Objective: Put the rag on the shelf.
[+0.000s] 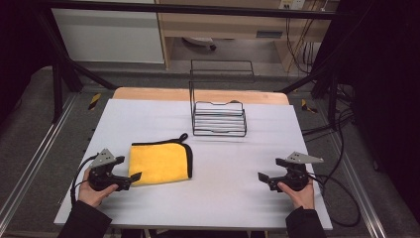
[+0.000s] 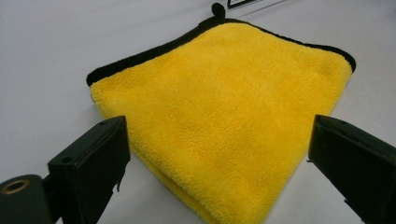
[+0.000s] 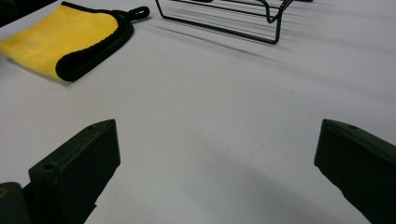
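A folded yellow cloth with a black edge and a small hanging loop lies flat on the white table, left of centre. My left gripper rests low at the cloth's left edge, pointing at it. In the left gripper view its jaws stand wide apart, open, with the cloth just ahead and its near corner lying between them, untouched. My right gripper sits near the table's right side, open, with bare table between its jaws. The cloth shows far off in the right gripper view.
A black wire rack stands at the back middle of the table, also seen as the wire rack ahead of the right gripper. A bare stretch of table separates the two grippers. Black frame bars and cables run around the table's sides.
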Demonstrator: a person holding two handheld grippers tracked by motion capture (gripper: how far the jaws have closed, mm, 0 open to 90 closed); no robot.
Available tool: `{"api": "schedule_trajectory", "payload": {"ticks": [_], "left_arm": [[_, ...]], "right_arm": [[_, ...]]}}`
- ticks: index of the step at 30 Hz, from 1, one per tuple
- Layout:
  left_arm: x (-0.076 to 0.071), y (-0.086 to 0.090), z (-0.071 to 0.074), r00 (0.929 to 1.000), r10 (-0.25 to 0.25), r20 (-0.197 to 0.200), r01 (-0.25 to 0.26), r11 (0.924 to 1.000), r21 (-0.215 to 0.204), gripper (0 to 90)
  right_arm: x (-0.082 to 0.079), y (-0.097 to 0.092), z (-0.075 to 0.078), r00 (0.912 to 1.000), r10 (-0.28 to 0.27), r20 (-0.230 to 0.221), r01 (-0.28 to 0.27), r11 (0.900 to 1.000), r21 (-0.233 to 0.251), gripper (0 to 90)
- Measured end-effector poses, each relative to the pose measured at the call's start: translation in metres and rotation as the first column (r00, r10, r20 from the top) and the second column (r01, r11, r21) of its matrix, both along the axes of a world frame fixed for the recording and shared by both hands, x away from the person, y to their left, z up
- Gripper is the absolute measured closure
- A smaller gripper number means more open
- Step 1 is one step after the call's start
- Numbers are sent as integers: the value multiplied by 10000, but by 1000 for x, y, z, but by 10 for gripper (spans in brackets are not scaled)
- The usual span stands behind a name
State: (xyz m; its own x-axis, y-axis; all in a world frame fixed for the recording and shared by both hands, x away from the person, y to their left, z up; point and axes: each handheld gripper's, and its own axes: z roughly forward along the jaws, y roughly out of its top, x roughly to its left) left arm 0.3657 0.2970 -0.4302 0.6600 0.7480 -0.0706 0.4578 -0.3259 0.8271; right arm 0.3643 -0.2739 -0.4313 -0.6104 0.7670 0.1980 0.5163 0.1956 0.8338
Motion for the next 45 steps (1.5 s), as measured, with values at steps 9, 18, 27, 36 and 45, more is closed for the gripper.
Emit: {"api": "schedule_trajectory", "payload": {"ticks": [9,18,27,36,45], "left_arm": [[1,-5,2,10000,-50,-11,50,10000,44,54],[1,-16,2,9996,-225,-140,228,9994,246,57],[1,-36,5,9983,-532,-252,540,9980,324,77],[3,-63,10,9964,-759,-384,773,9963,378,111],[7,-95,12,9920,-1184,-441,1210,9908,609,157]], "right_arm": [[0,0,0,10000,13,-16,-13,10000,-31,7],[0,4,0,10000,45,-5,-45,10000,-72,7],[0,6,-2,9999,134,-51,-135,9997,-207,7],[-1,7,-2,9999,102,-33,-103,9998,-178,7],[0,8,-2,9999,93,-106,-95,9996,-251,7]]}}
